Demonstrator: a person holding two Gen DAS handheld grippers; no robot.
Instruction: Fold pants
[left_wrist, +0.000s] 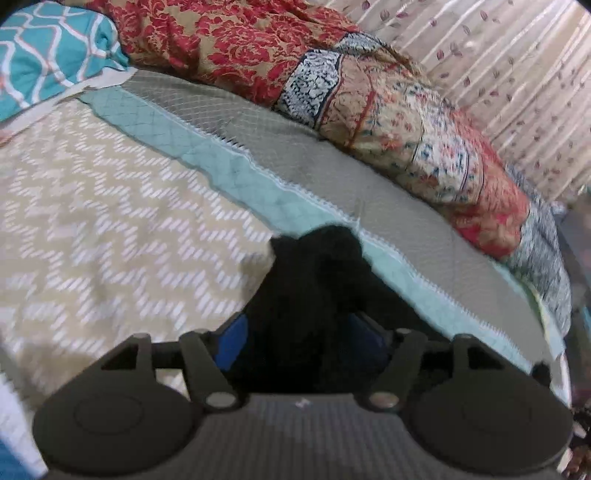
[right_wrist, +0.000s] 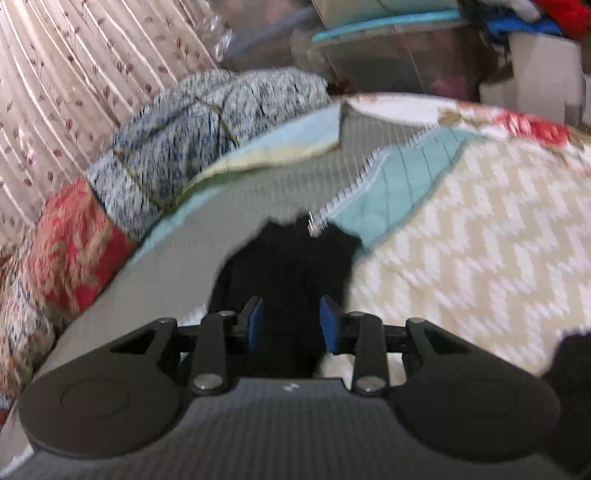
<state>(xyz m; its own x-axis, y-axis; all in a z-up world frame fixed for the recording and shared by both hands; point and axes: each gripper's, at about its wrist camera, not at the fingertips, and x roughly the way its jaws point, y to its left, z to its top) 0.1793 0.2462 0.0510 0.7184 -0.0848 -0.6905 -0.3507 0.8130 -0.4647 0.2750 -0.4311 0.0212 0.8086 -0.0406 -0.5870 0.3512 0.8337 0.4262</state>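
Observation:
The black pants (left_wrist: 317, 266) lie bunched on the bed, right in front of my left gripper (left_wrist: 299, 339). Its blue pads (left_wrist: 232, 343) stand well apart, the dark cloth sits loose between them, and the gripper is open. In the right wrist view another bunch of the black pants (right_wrist: 295, 258) lies between the blue pads (right_wrist: 328, 325) of my right gripper (right_wrist: 291, 325). That gripper is open too, with a narrower gap, and the pads do not press on the cloth. More black cloth (right_wrist: 572, 369) shows at the lower right edge.
The bed carries a beige chevron cover (left_wrist: 110, 221), a teal quilted strip (left_wrist: 229, 173) and a grey quilt (left_wrist: 332, 166). Rolled floral quilts (left_wrist: 406, 122) line the far side by a curtain (left_wrist: 498, 74). A teal pillow (left_wrist: 44, 55) lies far left. Storage bins (right_wrist: 399, 55) stand beyond the bed.

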